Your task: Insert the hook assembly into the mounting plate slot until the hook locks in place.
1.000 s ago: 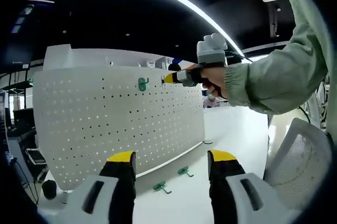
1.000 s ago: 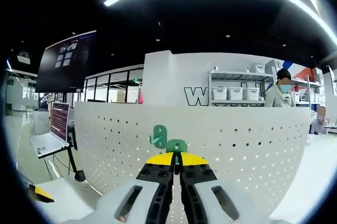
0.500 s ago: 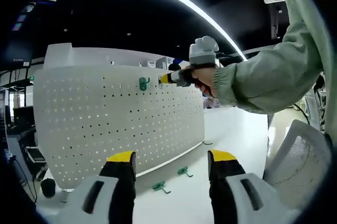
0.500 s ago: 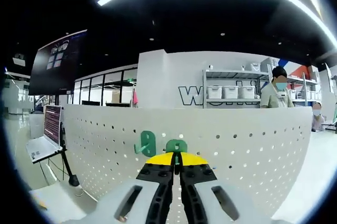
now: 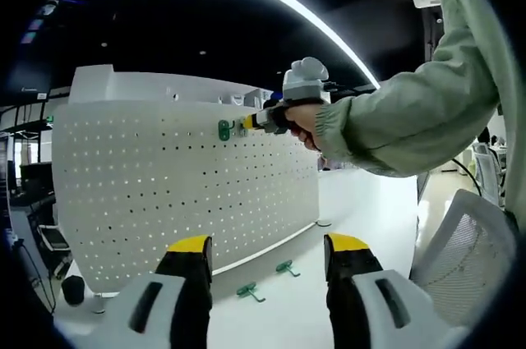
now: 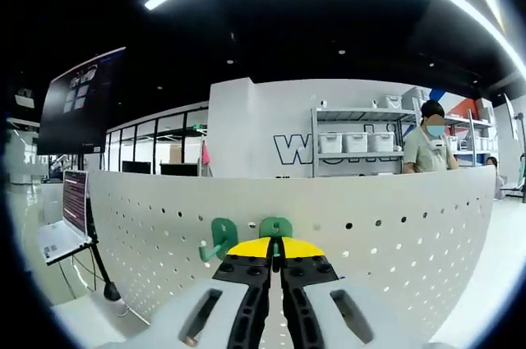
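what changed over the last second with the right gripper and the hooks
The right gripper, shut on a green hook, moved in to the pegboard beside the mounted hook. The left gripper stayed open; two spare hooks stayed on the table.

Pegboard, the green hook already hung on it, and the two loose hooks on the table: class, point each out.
pegboard (image 5: 164, 193), left gripper view, its holed face
hung hook (image 6: 220, 236), right gripper view, its flat back
loose hooks (image 5: 251, 291), left gripper view, the nearer one

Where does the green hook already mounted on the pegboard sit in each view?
Left gripper view: the mounted green hook sits upper centre on the pegboard, just left of the right gripper.
Right gripper view: mounted green hook lower centre-left, beside the held hook.
Shared landmark: the pegboard.
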Available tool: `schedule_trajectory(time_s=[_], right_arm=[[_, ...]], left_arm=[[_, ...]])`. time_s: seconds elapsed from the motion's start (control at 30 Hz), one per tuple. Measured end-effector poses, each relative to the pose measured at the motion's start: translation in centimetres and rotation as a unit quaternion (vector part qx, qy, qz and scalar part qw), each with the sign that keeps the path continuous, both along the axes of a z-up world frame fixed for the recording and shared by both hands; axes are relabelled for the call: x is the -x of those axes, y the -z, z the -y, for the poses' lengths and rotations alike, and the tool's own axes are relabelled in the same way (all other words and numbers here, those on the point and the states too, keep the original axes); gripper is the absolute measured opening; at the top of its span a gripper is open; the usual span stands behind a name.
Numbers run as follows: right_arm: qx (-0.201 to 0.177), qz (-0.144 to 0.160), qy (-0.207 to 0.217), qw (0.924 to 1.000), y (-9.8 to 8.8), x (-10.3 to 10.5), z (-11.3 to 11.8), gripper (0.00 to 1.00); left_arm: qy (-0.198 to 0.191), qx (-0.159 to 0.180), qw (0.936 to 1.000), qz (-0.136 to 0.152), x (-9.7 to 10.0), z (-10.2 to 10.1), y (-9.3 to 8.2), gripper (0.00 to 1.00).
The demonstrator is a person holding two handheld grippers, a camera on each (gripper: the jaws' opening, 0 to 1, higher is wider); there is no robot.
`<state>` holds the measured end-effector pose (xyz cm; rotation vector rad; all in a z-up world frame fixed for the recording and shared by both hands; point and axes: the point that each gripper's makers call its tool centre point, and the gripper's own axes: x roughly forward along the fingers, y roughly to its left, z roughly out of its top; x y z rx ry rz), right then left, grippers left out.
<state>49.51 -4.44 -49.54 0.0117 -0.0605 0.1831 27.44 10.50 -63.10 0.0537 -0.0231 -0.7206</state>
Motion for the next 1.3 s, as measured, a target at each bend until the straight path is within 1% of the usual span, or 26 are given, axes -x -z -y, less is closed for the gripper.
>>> schedule_trajectory(time_s=[0.33,0.47,0.53,0.57,1.0,1.13,1.2,1.3], right_arm=[[-0.002,-0.007,0.011,0.9999,0.24,0.06,0.5,0.01],[0.029,-0.008,0.014,0.9994,0.38,-0.13,0.17,0.01],[0.032,-0.008,0.019,0.9993,0.47,-0.16,0.17,0.01],[0.031,-0.003,0.021,0.9993,0.5,-0.17,0.22,0.01],[0.028,0.003,0.028,0.9992,0.65,-0.57,0.48,0.01],[0.032,0.002,0.028,0.9991,0.64,-0.55,0.43,0.01],[0.026,0.002,0.027,0.9993,0.64,-0.51,0.46,0.01],[0.028,0.001,0.027,0.9992,0.64,-0.49,0.43,0.01]], left_arm=[[-0.004,0.006,1.0,0.0,-0.1,-0.24,-0.14,0.57],[-0.005,0.008,1.0,0.0,-0.11,-0.29,-0.19,0.57],[-0.005,0.009,0.9999,0.0,-0.13,-0.33,-0.21,0.57],[-0.006,0.009,0.9999,0.0,-0.13,-0.35,-0.22,0.57],[-0.012,0.013,0.9998,0.001,-0.29,-0.64,-0.35,0.57],[-0.014,0.013,0.9998,0.001,-0.31,-0.71,-0.36,0.57],[-0.014,0.013,0.9998,0.002,-0.33,-0.74,-0.4,0.57],[-0.015,0.013,0.9998,0.002,-0.34,-0.78,-0.39,0.57]])
